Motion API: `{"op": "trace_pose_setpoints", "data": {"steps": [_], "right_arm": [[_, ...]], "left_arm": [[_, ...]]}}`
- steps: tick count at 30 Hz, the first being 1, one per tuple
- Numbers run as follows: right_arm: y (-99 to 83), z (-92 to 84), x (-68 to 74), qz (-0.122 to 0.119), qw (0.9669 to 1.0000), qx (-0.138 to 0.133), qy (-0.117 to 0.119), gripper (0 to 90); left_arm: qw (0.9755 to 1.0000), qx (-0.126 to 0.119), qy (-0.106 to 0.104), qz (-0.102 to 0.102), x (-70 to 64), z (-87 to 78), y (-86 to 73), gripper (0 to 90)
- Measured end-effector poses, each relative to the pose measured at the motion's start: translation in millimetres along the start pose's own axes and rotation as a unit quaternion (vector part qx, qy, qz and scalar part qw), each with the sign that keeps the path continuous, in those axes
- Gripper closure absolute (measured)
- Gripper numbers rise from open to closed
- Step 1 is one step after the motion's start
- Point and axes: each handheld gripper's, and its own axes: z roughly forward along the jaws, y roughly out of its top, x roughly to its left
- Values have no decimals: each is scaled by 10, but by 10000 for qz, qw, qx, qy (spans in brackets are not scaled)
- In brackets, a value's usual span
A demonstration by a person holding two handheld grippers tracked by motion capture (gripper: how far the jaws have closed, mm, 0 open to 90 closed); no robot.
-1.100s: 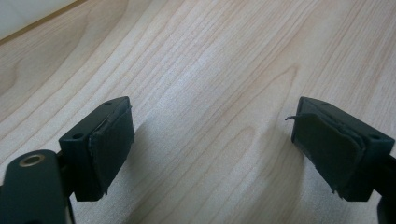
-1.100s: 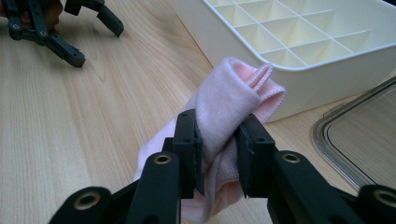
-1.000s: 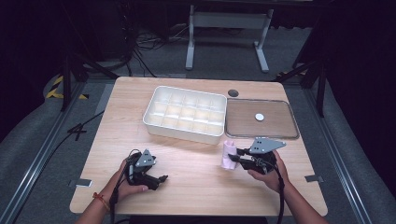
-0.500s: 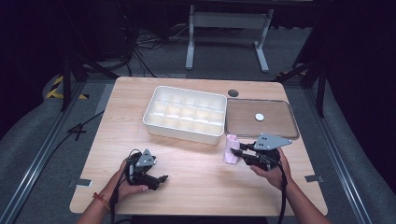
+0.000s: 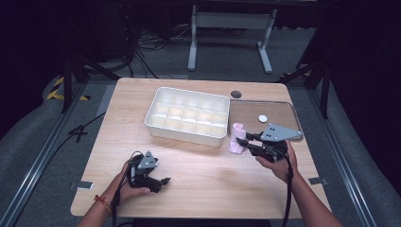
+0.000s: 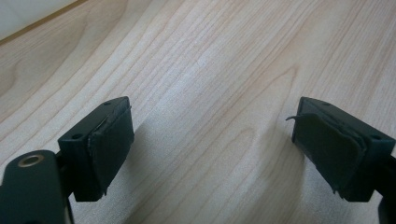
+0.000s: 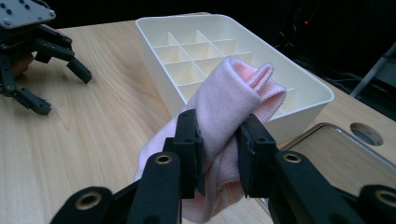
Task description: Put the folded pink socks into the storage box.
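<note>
Rolled pink cloth (image 7: 229, 93), clamped upright

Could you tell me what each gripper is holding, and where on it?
The right gripper pinches the rolled pink cloth around its middle; the left gripper holds nothing.

A red band (image 5: 100, 201) is being worn on the left wrist; black grippers with grey three-cornered plates (image 5: 279, 133) and black cables are being shown.

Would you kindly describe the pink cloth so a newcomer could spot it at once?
Find the white divided tray in the middle of the wooden table. Just off its near right corner, the right gripper pinches a rolled pink cloth. It is the only soft, pink thing here.
</note>
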Motion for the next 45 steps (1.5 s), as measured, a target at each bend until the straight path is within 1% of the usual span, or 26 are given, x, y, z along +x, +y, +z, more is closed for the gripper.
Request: {"op": "trace_pose_setpoints", "data": {"steps": [2, 13, 17, 18, 21, 25, 27, 36, 40, 41, 45], "right_arm": [[13, 4, -7, -2, 10000, -13, -5, 722], [259, 45, -104, -173, 9997, -131, -90, 722], [340, 97, -136, -244, 9995, -91, -173, 722], [355, 108, -138, -223, 9996, -80, -176, 722], [383, 140, -142, -266, 9995, -64, -185, 722], [413, 232, -141, -345, 9993, 11, -175, 722], [423, 274, -140, -327, 9993, 25, -181, 722], [479, 505, -122, -466, 9986, 174, -168, 722], [482, 623, -117, -532, 9978, 320, -218, 722], [482, 623, -117, -532, 9978, 320, -218, 722], [473, 727, -127, -581, 9968, 466, -276, 722]], "left_arm": [[10000, 0, -1, 1, 0, 0, 0, 129], [10000, 4, 1, -1, -1, 0, 0, 129], [10000, 2, 1, -4, -1, 0, 0, 129], [10000, 4, 4, -2, -2, 0, 0, 129], [10000, 3, 4, -5, -2, 0, 0, 129], [10000, 3, 7, -6, -3, 0, 0, 129], [10000, 6, 6, -5, -2, -1, 0, 129], [10000, -9, 5, -24, -5, 1, -1, 129], [10000, 3, 8, -7, -3, 0, 0, 129], [10000, 3, 7, -7, -3, 0, 0, 129], [10000, 4, 7, -7, -3, 0, 0, 129]]}}
